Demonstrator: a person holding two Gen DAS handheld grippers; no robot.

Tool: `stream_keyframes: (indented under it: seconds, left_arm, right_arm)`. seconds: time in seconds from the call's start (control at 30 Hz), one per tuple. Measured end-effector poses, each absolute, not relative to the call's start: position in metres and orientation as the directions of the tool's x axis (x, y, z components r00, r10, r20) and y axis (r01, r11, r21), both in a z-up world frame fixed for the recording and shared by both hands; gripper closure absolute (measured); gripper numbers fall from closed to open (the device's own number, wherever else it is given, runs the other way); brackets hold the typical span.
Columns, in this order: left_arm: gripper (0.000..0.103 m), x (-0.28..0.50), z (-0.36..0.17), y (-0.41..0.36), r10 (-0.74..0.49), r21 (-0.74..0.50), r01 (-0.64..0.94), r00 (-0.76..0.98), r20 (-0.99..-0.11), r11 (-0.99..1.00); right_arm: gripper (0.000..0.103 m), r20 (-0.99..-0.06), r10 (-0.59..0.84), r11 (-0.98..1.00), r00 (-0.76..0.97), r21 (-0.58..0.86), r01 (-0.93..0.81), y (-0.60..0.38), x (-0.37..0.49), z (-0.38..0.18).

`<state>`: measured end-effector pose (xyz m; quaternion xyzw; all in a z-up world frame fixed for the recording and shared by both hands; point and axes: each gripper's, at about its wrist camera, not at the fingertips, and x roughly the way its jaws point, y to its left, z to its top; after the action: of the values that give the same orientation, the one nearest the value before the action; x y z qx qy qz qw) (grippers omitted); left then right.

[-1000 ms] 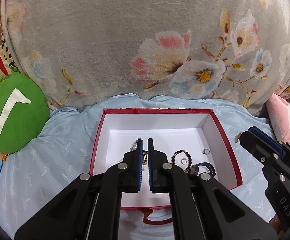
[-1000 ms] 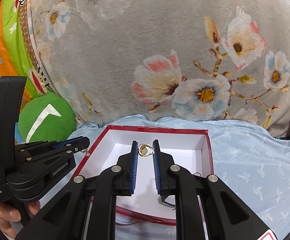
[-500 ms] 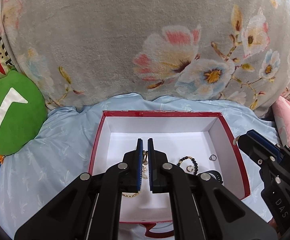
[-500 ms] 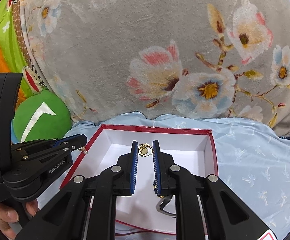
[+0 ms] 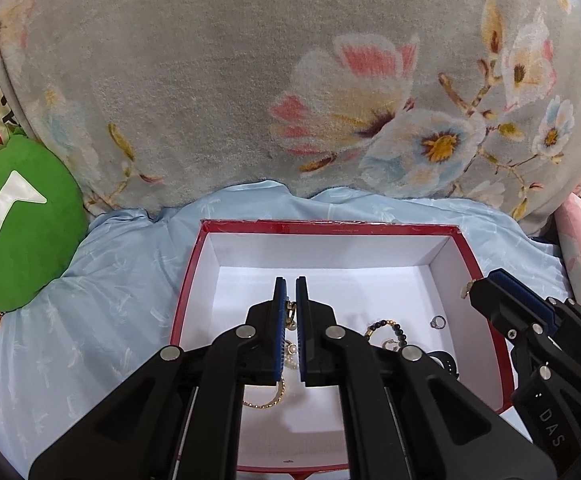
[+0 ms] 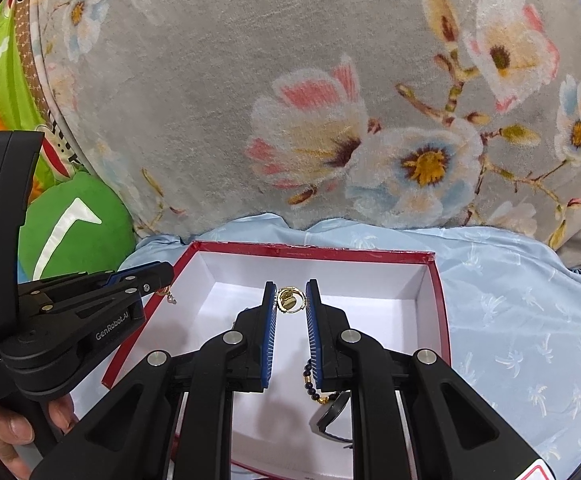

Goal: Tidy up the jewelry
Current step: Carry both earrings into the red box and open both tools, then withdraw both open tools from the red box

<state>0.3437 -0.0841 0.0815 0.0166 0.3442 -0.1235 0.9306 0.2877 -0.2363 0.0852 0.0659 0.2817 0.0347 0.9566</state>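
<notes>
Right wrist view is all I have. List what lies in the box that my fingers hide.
Observer: A small ring lies on the box floor, near its right wall.
Operator: Go on.
Observer: A gold chain loop lies towards the front, partly under the left gripper.
Operator: Check around the bracelet.
Observer: A small hoop lies inside the bracelet.

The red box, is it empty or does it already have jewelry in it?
Not empty. The red box holds a bead bracelet, a ring and a gold chain on its white floor.
</notes>
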Motion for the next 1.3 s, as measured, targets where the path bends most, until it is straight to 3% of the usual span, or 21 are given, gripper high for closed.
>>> stream_keyframes:
  seconds: [0.53, 0.6, 0.63, 0.67, 0.7, 1.13, 1.3]
  left_arm:
    - [0.099, 0.365, 0.062, -0.088, -0.198, -0.052, 0.223, 0.711, -0.675, 0.974]
    - [0.087, 0.37, 0.058, -0.088, -0.189, -0.049, 0.214, 0.704, -0.684, 0.976]
    - [0.059, 0.371, 0.056, -0.088, -0.183, -0.047, 0.209, 0.699, -0.691, 0.977]
    - [0.038, 0.373, 0.054, -0.087, -0.173, -0.047, 0.196, 0.698, -0.695, 0.98]
    - [0.037, 0.372, 0.053, -0.086, -0.167, -0.051, 0.184, 0.704, -0.69, 0.982]
    - [0.037, 0.351, 0.057, -0.075, -0.154, -0.042, 0.172, 0.715, -0.682, 0.984]
    - [0.037, 0.34, 0.056, -0.071, -0.152, -0.029, 0.182, 0.709, -0.689, 0.983]
  right_arm:
    - [0.089, -0.587, 0.099, 0.988, 0.804, 0.156, -0.008, -0.24, 0.314, 0.054]
    - [0.082, -0.591, 0.086, 0.989, 0.802, 0.147, 0.002, -0.239, 0.316, 0.049]
    - [0.076, -0.594, 0.076, 0.99, 0.801, 0.142, 0.011, -0.24, 0.316, 0.048]
    - [0.061, -0.59, 0.067, 0.989, 0.804, 0.144, 0.023, -0.241, 0.315, 0.047]
    - [0.05, -0.583, 0.06, 0.988, 0.81, 0.15, 0.035, -0.243, 0.313, 0.047]
    - [0.049, -0.583, 0.051, 0.987, 0.811, 0.154, 0.049, -0.24, 0.272, 0.053]
    - [0.044, -0.591, 0.061, 0.984, 0.804, 0.172, 0.051, -0.237, 0.258, 0.048]
